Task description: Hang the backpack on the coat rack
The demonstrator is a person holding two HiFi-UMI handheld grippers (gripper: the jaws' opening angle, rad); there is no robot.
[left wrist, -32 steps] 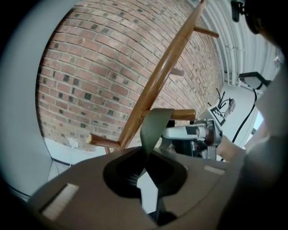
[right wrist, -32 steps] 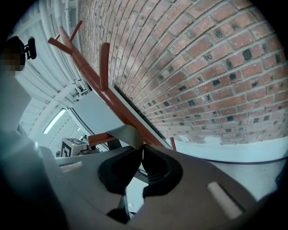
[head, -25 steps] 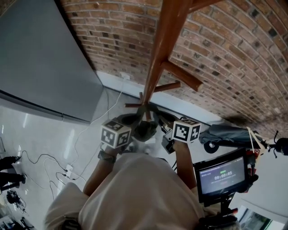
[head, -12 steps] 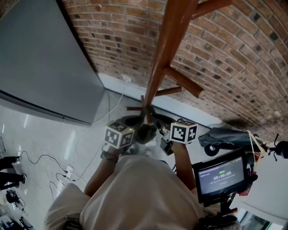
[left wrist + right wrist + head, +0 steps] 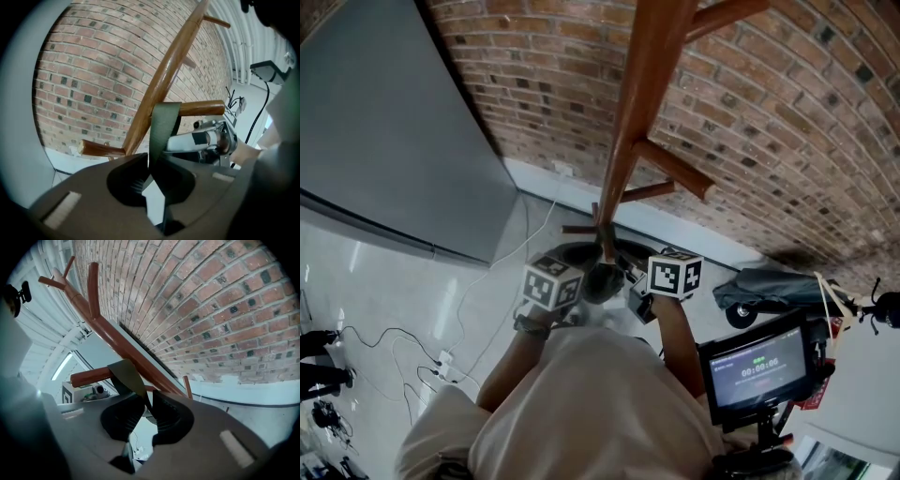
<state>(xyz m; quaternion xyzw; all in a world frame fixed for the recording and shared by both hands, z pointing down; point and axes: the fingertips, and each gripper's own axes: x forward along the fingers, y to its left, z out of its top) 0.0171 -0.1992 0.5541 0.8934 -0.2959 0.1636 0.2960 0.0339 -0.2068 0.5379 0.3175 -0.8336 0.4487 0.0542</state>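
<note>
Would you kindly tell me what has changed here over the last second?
The jaws of the right tool have just been opening around the olive-green webbing strap, easing off it. The left tool pinches that strap, which hangs over a peg of the brown wooden coat rack. Neither hand visibly moved.

An olive-green backpack strap [image 5: 165, 124] drapes over a short peg [image 5: 201, 108] of the wooden coat rack [image 5: 630, 131]. The dark backpack [image 5: 602, 279] sits close against its pole.

Right gripper [image 5: 149, 396] jaws wider around strap [image 5: 124, 376]
</note>
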